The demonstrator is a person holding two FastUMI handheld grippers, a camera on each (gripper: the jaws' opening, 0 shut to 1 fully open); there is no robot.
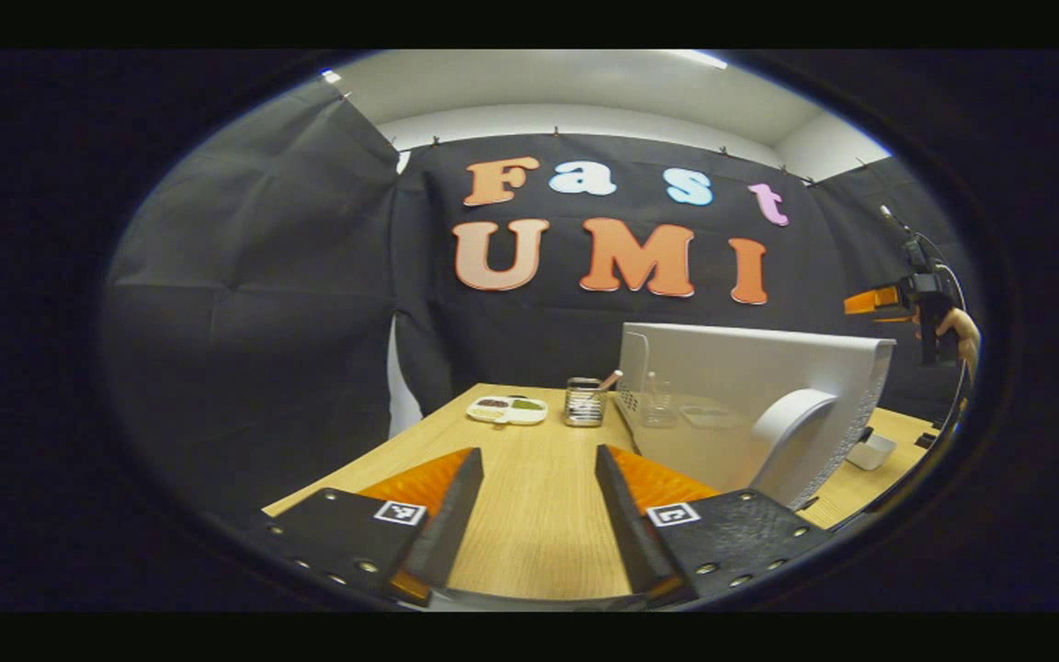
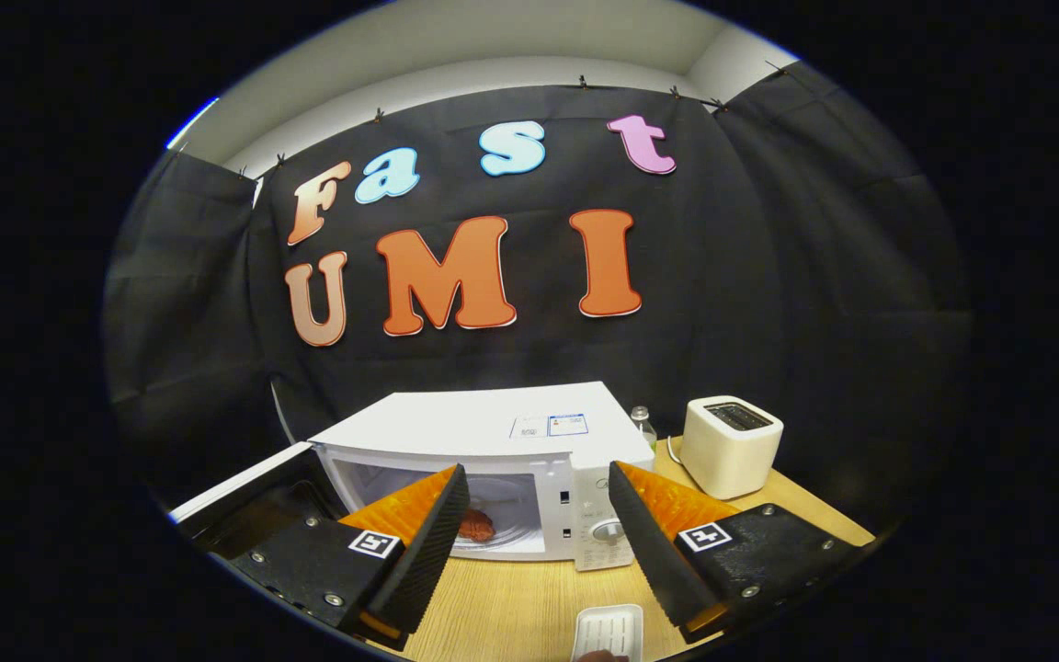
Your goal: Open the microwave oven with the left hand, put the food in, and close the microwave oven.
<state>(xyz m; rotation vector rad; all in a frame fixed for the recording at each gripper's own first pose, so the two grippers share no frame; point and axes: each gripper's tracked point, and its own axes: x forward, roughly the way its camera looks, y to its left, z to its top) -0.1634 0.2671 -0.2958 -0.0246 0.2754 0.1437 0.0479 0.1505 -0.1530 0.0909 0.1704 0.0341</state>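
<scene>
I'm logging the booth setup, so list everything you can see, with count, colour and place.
microwave: one, white, back of table, door open
food: one, reddish brown, inside the microwave
toaster: one, cream, right of the microwave
bottle: one, clear, behind the microwave
tray: one, white, table's near edge
divided dish: one, white, far table end
metal cup: one, silver, beside the dish
table: one, light wood
left gripper: open
right gripper: open

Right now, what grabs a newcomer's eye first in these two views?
The white microwave at the middle of the wooden table in the right gripper view: its door hangs open to the left and a reddish piece of food sits inside. A white toaster stands to its right. In the left gripper view, the open left gripper faces the door's outer side.
</scene>
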